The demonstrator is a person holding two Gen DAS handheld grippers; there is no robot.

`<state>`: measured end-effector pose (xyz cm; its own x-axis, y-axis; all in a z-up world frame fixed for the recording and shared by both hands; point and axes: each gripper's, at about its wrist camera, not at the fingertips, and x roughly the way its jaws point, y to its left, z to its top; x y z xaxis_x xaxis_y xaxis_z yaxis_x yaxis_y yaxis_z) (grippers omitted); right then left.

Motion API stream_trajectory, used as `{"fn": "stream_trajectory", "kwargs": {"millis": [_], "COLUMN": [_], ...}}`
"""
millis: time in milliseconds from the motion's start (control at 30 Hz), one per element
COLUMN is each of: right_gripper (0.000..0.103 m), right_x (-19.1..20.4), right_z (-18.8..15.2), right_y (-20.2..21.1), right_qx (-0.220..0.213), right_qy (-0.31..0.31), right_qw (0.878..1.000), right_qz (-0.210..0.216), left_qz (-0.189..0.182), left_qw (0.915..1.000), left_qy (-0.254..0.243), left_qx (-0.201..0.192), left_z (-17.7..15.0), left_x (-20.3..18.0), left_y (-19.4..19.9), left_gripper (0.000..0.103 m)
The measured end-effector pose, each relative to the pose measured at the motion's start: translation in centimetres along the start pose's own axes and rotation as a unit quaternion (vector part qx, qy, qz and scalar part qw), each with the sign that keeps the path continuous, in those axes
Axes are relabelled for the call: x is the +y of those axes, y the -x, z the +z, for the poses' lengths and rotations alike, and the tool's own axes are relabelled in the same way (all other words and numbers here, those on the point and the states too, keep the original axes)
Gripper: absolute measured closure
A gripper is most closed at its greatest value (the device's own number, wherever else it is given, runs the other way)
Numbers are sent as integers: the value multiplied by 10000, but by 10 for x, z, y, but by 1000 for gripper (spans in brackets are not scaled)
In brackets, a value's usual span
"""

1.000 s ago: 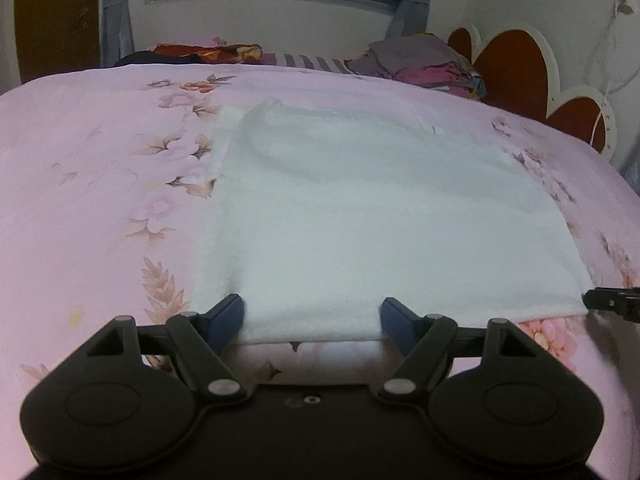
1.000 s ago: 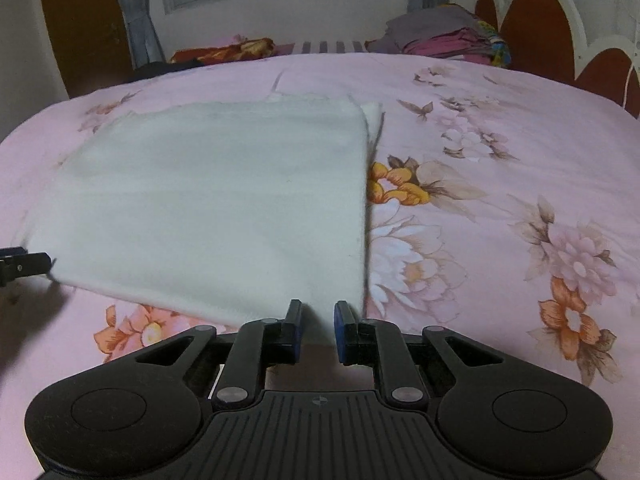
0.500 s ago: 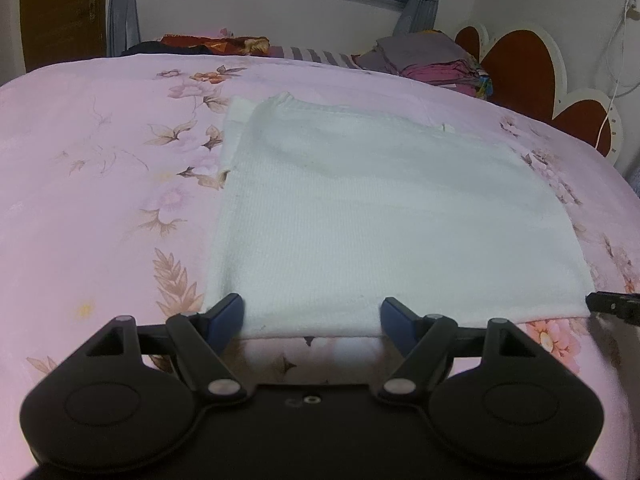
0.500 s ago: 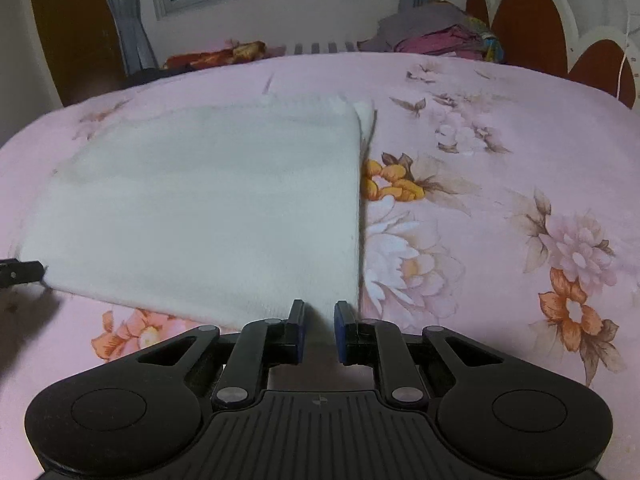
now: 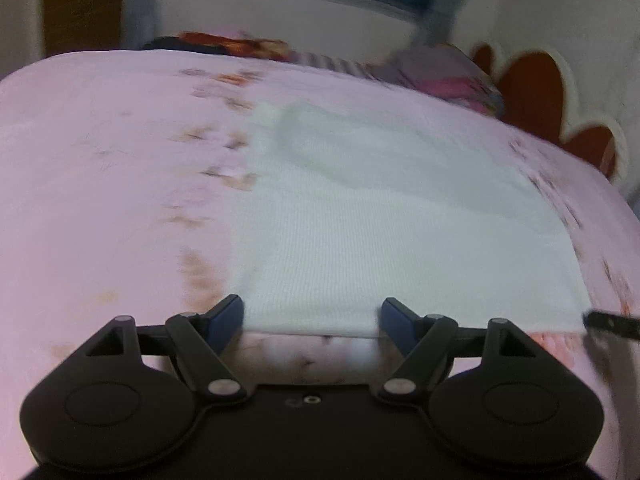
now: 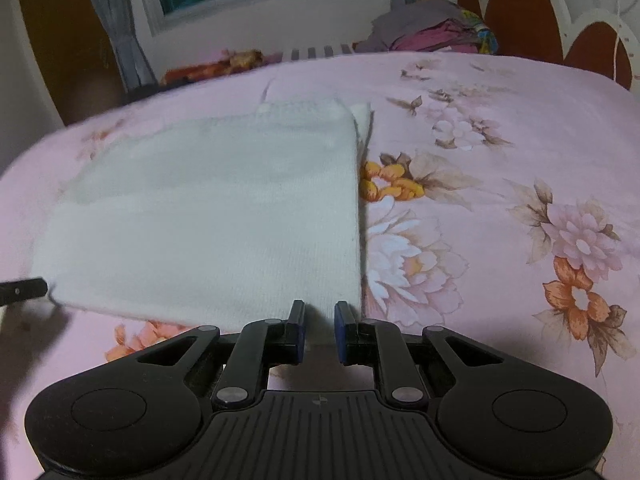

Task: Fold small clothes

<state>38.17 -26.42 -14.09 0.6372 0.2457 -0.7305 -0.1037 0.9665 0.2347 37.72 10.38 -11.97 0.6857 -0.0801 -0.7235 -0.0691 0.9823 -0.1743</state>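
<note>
White garment (image 5: 392, 216) lay flat just ahead of your fingers; your left gripper (image 5: 311, 318) stood spread, your right gripper (image 6: 319, 330) pinched its hem narrowly, so lifting unevenly risked skewing the fold.

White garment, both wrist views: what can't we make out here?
- White garment: left wrist view is motion-blurred, so far edge and folds are smeared.
- Its near edge: right gripper covers it in the right wrist view; whether cloth is pinched is unclear.
- Left gripper: contact with the hem is unclear.
- Clothes pile: too far to tell items apart.
</note>
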Motion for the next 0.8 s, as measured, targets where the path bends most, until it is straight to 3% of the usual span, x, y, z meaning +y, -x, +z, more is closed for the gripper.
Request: {"fn": "stream_trajectory", "kwargs": {"millis": [67,133,600,733,800], "right_gripper": [88,88,88,88,88], "right_x": [-4,-6,8,13,18], "right_z": [-1,-1,2,6,11], "right_y": [9,16,30,28,25], "right_qx": [-157,-266,-358,-415,-502], "right_qy": [-117,-213,-33,26,22], "right_qw": [9997,9993,9984,9981,9975], "right_qz": [131,179,426,457,495], "left_qz": [93,-76,-228,-672,-1084], "left_qw": [9994,9977,9954,9835,9638], "left_qy": [300,655,926,1680,2432], "left_qx": [-119,-138,81,-6,-115], "left_z": [-5,-12,-21,-22,-26], "left_x": [9,15,4,14,24], "left_y": [11,18,7,-2,-9], "left_gripper": [37,45,46,46,46]}}
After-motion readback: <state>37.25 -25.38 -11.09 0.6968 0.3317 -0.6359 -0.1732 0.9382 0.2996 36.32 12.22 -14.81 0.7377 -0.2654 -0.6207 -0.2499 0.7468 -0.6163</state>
